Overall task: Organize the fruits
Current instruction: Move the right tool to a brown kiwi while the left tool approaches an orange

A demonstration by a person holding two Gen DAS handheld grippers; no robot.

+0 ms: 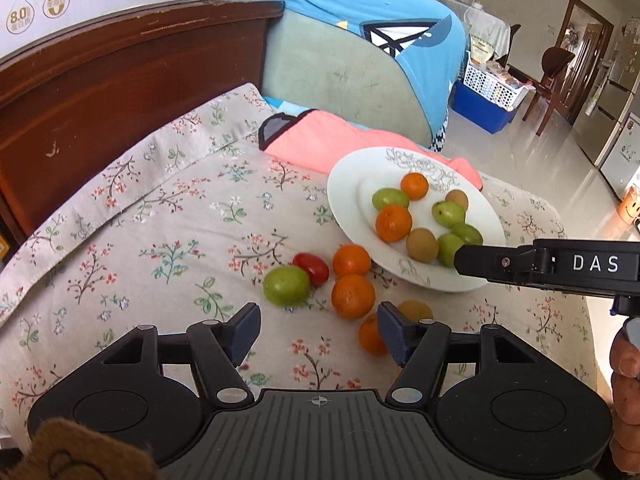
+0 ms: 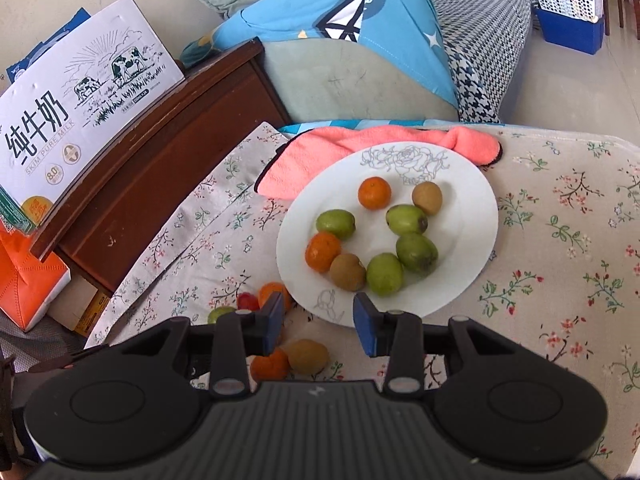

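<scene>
A white plate (image 1: 348, 196) (image 2: 472, 208) on the floral cloth holds several fruits: oranges (image 1: 393, 223), green fruits (image 1: 448, 213) and brown kiwis (image 1: 422, 245). Loose on the cloth beside it lie a green fruit (image 1: 286, 285), a red tomato (image 1: 311, 267), oranges (image 1: 353, 295) and a kiwi (image 1: 416, 310) (image 2: 308, 356). My left gripper (image 1: 318, 334) is open and empty, just short of the loose fruits. My right gripper (image 2: 318, 322) is open and empty over the plate's near rim; its body shows in the left wrist view (image 1: 548, 266).
A pink towel (image 1: 320, 140) (image 2: 360, 148) lies behind the plate. A dark wooden cabinet (image 1: 120, 80) with a milk carton box (image 2: 80, 92) stands to the left. A sofa with a blue pillow (image 2: 340, 12) is behind. The cloth's edge drops off at the right.
</scene>
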